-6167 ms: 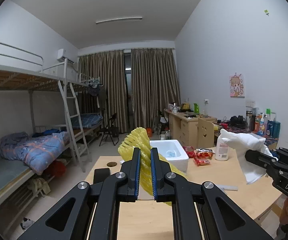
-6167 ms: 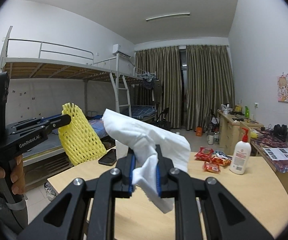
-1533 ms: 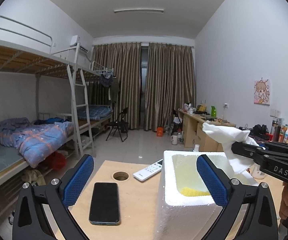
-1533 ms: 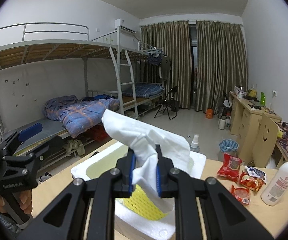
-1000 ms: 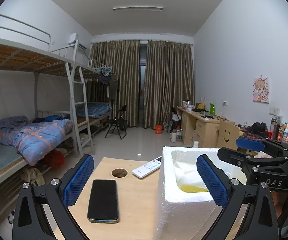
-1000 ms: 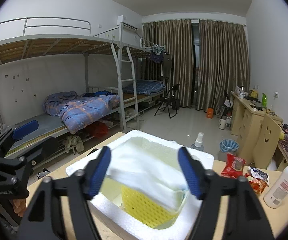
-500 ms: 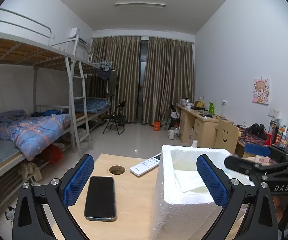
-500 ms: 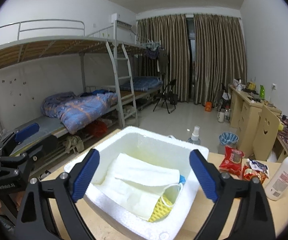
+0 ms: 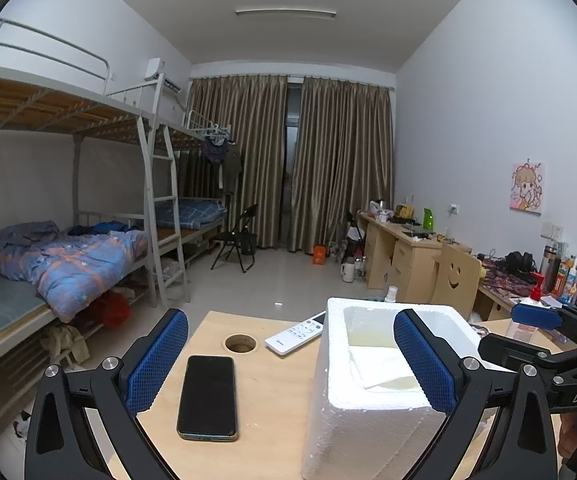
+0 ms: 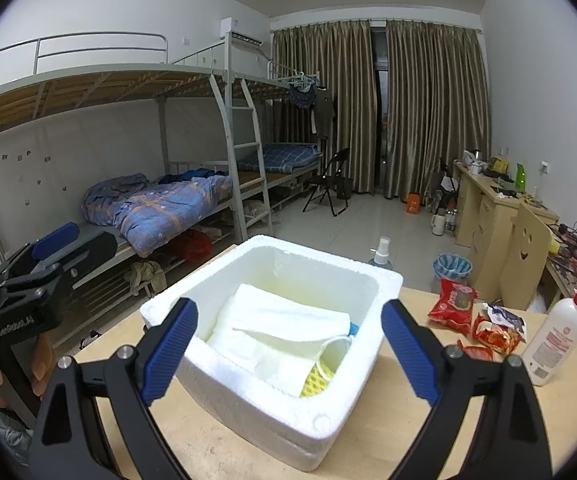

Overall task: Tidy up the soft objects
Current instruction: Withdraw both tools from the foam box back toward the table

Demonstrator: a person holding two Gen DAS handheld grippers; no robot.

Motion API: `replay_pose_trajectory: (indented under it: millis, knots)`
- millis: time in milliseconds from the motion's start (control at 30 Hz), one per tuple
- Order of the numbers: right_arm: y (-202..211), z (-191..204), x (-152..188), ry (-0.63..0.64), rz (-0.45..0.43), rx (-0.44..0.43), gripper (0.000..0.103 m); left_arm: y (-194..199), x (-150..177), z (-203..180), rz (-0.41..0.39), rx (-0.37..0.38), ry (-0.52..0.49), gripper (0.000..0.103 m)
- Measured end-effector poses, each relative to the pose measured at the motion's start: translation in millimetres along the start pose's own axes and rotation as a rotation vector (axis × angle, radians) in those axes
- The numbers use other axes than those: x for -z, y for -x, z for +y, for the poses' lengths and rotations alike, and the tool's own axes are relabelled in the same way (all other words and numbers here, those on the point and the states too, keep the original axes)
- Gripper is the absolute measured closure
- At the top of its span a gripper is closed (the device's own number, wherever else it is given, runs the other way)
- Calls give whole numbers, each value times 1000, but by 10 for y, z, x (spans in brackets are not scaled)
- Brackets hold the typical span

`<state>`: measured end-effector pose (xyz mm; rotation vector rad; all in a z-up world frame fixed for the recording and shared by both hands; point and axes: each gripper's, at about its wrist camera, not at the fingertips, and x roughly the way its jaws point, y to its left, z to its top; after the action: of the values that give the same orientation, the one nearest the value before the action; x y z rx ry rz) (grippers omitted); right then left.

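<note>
The right hand-held gripper (image 10: 288, 344) now hangs with its jaws wide apart and empty, above the foam box (image 10: 224, 384); the white cloth (image 10: 284, 316) it clamped a moment ago lies inside, over the yellow foam net (image 10: 316, 384), of which only a corner shows; so both soft things look put away. The left hand-held gripper (image 9: 290, 354) is likewise spread wide and holds nothing, over the desk (image 9: 272, 400) beside the box; further off lie a phone (image 9: 207, 396) and a remote (image 9: 296, 332).
</note>
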<state>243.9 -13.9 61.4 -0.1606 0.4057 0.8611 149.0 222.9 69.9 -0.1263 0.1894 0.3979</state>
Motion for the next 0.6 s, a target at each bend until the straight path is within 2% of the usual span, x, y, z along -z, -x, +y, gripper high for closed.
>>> replay_pose_trajectory:
  millis: [600]
  knots:
    - [220, -76, 75, -14, -46, -14, 7, 173, -6, -108, -6, -17, -24, 0]
